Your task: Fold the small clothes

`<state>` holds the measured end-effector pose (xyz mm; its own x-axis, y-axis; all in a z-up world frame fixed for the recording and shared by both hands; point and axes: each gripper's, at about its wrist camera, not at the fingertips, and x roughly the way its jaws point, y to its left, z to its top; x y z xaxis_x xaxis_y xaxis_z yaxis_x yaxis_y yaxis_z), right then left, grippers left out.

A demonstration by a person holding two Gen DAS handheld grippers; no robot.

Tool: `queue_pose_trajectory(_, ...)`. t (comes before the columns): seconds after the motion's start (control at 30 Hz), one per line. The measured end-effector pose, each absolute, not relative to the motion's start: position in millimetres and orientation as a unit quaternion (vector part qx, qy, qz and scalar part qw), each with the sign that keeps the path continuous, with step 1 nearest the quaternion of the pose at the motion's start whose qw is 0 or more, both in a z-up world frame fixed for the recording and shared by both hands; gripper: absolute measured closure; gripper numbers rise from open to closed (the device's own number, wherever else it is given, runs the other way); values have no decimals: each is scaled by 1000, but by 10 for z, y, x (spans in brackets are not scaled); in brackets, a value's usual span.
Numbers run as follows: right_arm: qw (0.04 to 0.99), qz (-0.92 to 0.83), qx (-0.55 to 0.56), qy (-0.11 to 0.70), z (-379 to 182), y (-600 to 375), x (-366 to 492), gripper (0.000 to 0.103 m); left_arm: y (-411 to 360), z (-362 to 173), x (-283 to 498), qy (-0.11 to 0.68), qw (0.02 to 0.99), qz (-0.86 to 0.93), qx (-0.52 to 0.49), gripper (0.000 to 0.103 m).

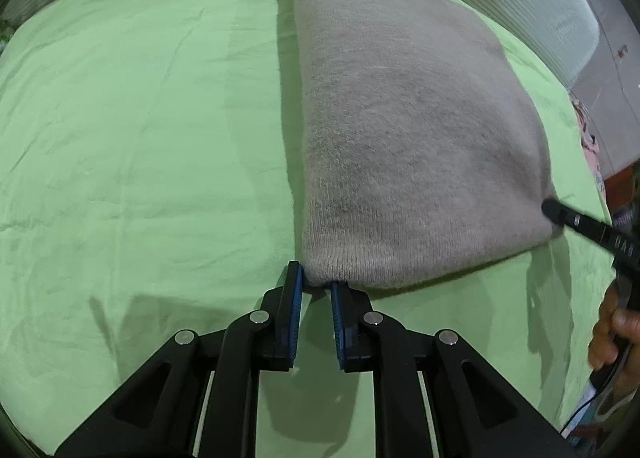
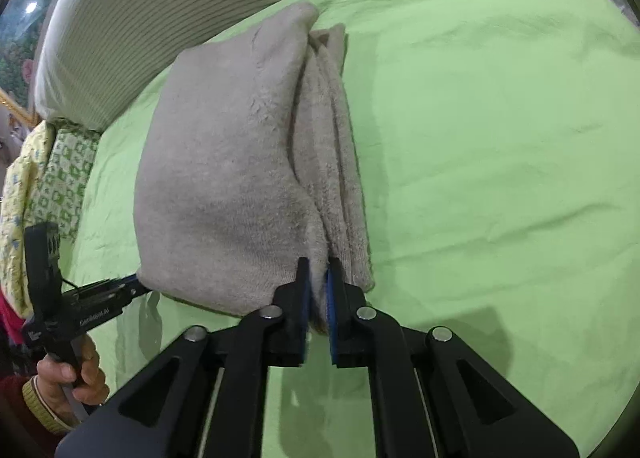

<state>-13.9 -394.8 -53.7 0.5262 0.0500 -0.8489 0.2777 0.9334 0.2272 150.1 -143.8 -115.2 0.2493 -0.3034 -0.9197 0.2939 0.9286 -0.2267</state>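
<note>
The grey garment (image 1: pixel 400 129) was gripped at both near corners, left gripper (image 1: pixel 316 282) and right gripper (image 2: pixel 318 278) clenched on it, its long axis stretching away across the bed (image 1: pixel 140 137).

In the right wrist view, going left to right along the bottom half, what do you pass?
Person's hand → left gripper → grey garment → right gripper → green sheet.

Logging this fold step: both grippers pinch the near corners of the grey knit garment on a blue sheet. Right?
Not quite: the sheet is green, as both wrist views show. The left gripper and right gripper do pinch the grey knit garment.
</note>
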Motion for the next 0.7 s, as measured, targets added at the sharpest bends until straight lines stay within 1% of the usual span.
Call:
queue_pose_trajectory(0.07, 869, -69, 161, 463, -382, -3921, -100, 89, -1415, -1074, 1475, 584, 787, -198, 0, 83)
queue_pose_trajectory(0.1, 877, -68, 156, 450, -288, -3904, -66, 86, -1398, -1020, 1459, 584, 786, -204, -3, 77)
queue_pose_trajectory(0.13, 883, -69, 153, 439, -209, -3890, -21, 71, -1357, -964, 1451, 583, 785, -209, -10, 66)
queue_pose_trajectory(0.17, 888, -71, 151, 428, -140, -3877, 47, 43, -1318, -920, 1454, 583, 785, -209, -17, 57)
queue_pose_trajectory(0.2, 893, -73, 149, 419, -100, -3869, 112, 31, -1289, -881, 1453, 581, 786, -208, -23, 42)
queue_pose_trajectory(0.23, 901, -67, 146, 403, -52, -3844, 196, 22, -1250, -827, 1463, 575, 791, -207, -35, 40)
queue_pose_trajectory(0.3, 904, -59, 139, 400, -59, -3837, 382, 22, -1201, -798, 1502, 570, 794, -206, -51, 39)
queue_pose_trajectory(0.43, 893, -50, 136, 425, -250, -3835, 744, 22, -1211, -760, 1628, 576, 788, -197, -87, 39)
queue_pose_trajectory(0.57, 881, -113, 61, 455, -470, -4014, 940, 24, -1226, -751, 1804, 576, 790, -187, -94, 39)
queue_pose_trajectory(0.63, 878, -101, 118, 453, -525, -4246, 963, 24, -1219, -792, 1832, 578, 789, -186, -95, 34)
queue_pose_trajectory(0.67, 877, -98, 142, 449, -513, -4316, 956, 24, -1225, -795, 1850, 579, 788, -186, -96, 34)
queue_pose_trajectory(0.7, 880, -114, 127, 444, -464, -4306, 951, 24, -1211, -783, 1858, 579, 788, -186, -97, 34)
